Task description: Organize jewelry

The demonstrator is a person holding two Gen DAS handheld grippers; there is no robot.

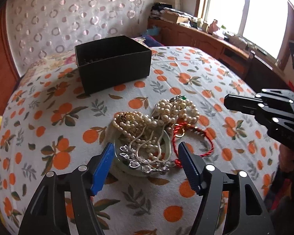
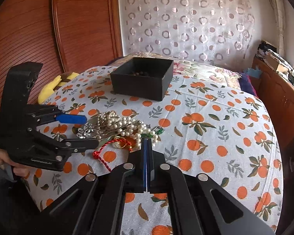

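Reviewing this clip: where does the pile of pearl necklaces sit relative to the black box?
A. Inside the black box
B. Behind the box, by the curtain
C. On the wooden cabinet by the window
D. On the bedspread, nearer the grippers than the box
D: the pearl necklaces lie heaped in a small dish on the orange-print bedspread, in front of the black box.

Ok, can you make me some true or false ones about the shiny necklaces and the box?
1. The black cardboard box stands open. True.
2. The white pearl necklaces are inside the box. False: they lie piled on a small glass dish on the orange-print cloth.
3. The right gripper is shut. True.
4. A red twisted cord lies beside the pearls. True.
5. The left gripper pinches a pearl. False: its jaws stand apart on either side of the dish.
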